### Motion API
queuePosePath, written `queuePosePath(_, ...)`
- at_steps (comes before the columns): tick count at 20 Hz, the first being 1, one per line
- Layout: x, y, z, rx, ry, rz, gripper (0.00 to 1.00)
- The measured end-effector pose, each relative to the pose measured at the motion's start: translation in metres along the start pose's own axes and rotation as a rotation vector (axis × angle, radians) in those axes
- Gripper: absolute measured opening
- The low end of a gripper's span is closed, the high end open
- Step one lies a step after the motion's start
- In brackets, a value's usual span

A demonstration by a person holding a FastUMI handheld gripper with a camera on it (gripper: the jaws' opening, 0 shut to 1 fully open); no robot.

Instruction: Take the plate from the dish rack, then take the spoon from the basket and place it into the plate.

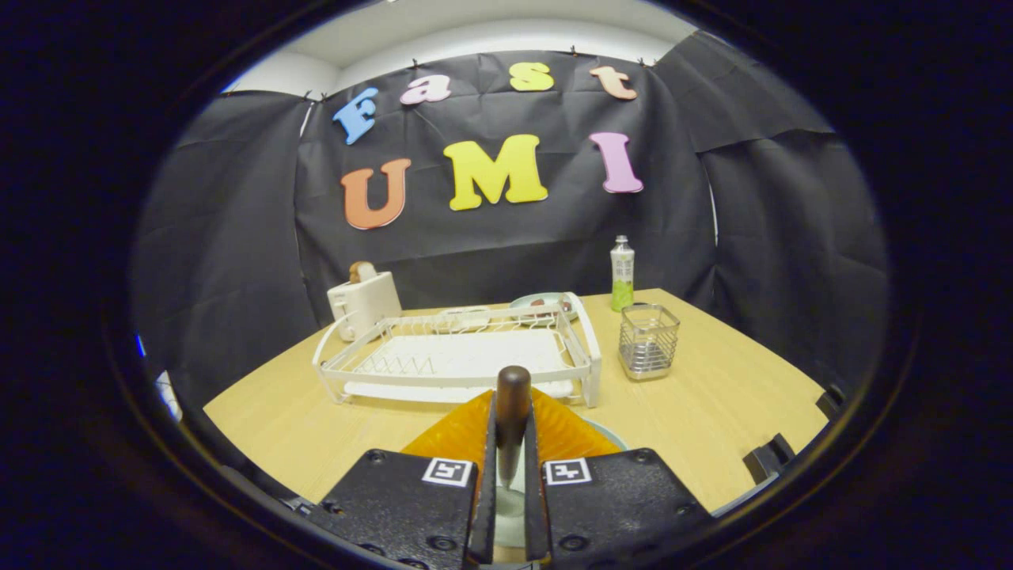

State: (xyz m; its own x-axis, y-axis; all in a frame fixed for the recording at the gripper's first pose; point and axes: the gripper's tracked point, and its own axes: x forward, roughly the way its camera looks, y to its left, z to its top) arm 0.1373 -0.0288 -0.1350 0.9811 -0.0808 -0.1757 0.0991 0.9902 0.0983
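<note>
- The gripper (512, 455) has its two fingers drawn close together, both pressing on the dark handle of the spoon (513, 408), which stands up between them with its rounded end poking above the fingertips
- The spoon's lower part runs down into the narrow gap between the fingers; its bowl cannot be made out
- The plate (611, 433) lies on the wooden table (712, 412) just under and ahead of the fingers; a pale rim shows to the right of them, and a pale surface shows in the gap
- Beyond the fingertips, the white dish rack (459, 356) sits across the middle of the table, its near rail close to the spoon's top and its bed bare
- The wire basket (648, 340) stands just right of the rack's right end, apart from it by a thin strip of table
- A white toaster (364, 301) sits at the rack's far left corner, a bottle (622, 273) behind the basket near the table's far edge, and a small dish (542, 303) behind the rack
- Open tabletop lies to the right of the fingers up to the basket, and to the left in front of the rack, out to the table's near edge
</note>
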Motion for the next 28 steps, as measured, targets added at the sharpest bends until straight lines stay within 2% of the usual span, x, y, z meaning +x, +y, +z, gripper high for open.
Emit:
queuePosePath(2,-0.002,-0.007,0.003,0.008,-0.012,-0.009,0.21)
queuePosePath(5,-0.009,-0.035,0.025,0.011,-0.078,-0.1,0.47)
queuePosePath(11,-0.024,-0.049,0.056,0.048,-0.102,-0.104,1.0)
queuePosePath(18,-0.044,-0.048,0.076,0.043,-0.101,-0.115,1.0)
queuePosePath(24,-0.113,-0.031,0.119,-0.029,-0.192,-0.125,1.0)
queuePosePath(28,-0.159,-0.009,0.13,-0.026,-0.239,-0.073,1.0)
